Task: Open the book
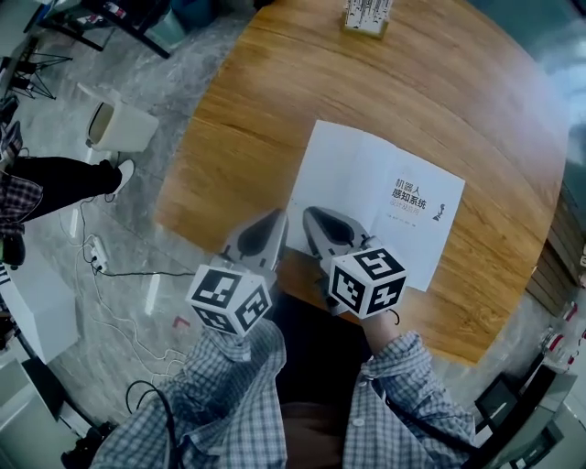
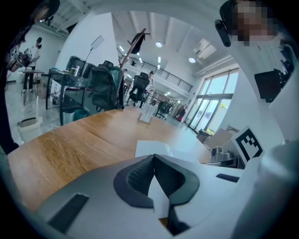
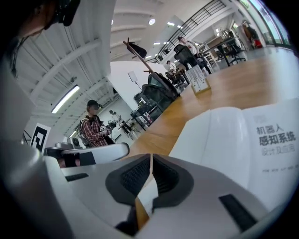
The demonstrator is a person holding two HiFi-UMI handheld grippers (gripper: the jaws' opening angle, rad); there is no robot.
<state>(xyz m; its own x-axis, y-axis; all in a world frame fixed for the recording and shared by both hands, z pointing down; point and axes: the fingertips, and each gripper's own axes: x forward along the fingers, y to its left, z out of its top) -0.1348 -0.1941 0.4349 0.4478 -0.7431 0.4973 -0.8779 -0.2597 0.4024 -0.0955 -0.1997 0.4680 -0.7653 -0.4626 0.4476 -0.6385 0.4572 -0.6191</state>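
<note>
A book (image 1: 375, 197) lies open and flat on the round wooden table (image 1: 265, 101), showing white pages with black title print on the right page. Both grippers rest at its near left corner, side by side. My left gripper (image 1: 277, 218) sits just off the book's left edge with its jaws closed together, and nothing shows between them. My right gripper (image 1: 311, 215) lies over the book's near edge, jaws also closed. The left gripper view shows the left gripper (image 2: 153, 157) with the white page (image 2: 154, 147) beyond its tip. The right gripper view shows the right gripper (image 3: 152, 157) beside the open page (image 3: 243, 140).
A small white holder with cards (image 1: 366, 18) stands at the table's far edge. On the floor to the left are a white bin (image 1: 119, 124), a power strip with cables (image 1: 96, 256) and a person's leg (image 1: 55, 179). A stack of books (image 1: 558, 252) sits at the right.
</note>
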